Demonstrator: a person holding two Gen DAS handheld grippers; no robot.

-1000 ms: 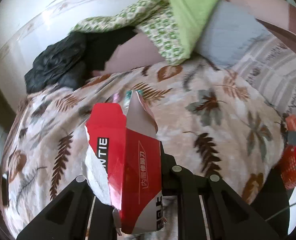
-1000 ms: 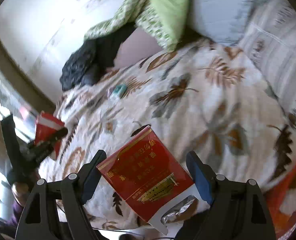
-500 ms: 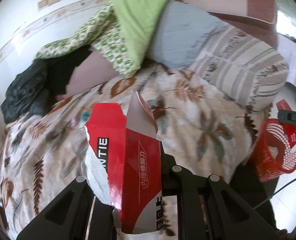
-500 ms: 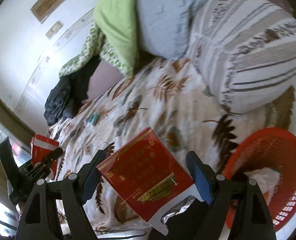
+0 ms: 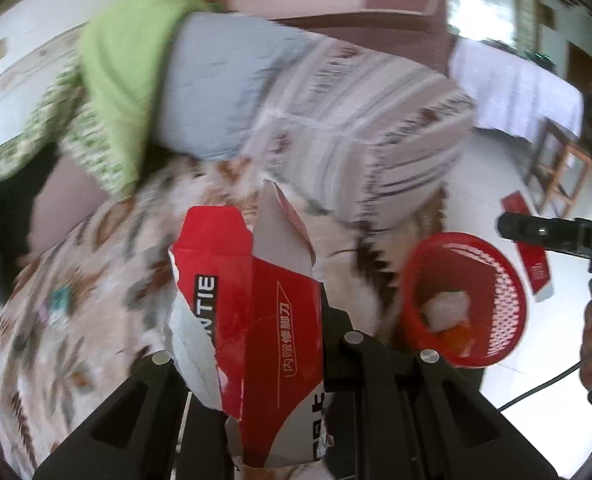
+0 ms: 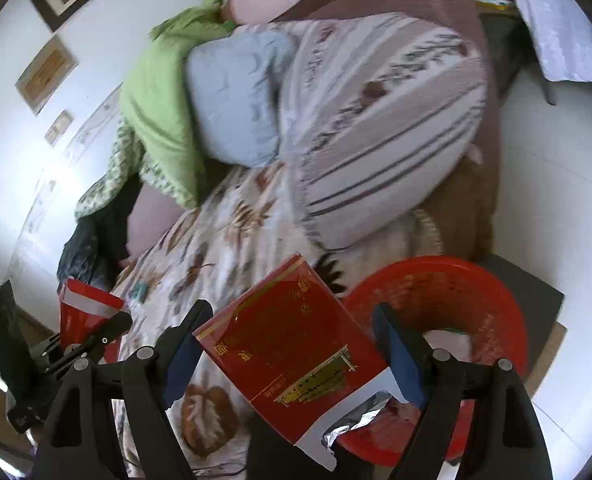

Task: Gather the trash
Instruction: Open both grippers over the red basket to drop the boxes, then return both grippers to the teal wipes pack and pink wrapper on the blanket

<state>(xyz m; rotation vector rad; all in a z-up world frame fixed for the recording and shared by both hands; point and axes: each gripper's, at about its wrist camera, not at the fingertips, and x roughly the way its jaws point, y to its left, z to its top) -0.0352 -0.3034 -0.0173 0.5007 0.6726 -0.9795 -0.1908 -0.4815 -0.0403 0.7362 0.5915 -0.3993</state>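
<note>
Red and torn, a flattened box (image 5: 264,320) is pinched tight in the left gripper (image 5: 252,364), whose two fingers are squeezed together on it. Over on the other side, the right gripper (image 6: 292,352) has its fingers wide apart, pressing on both sides of a red packet with gold print (image 6: 292,344). A red basket (image 6: 448,300) sits on the floor beside the bed (image 6: 224,240), just behind the packet, with some white trash (image 5: 448,308) inside it.
</note>
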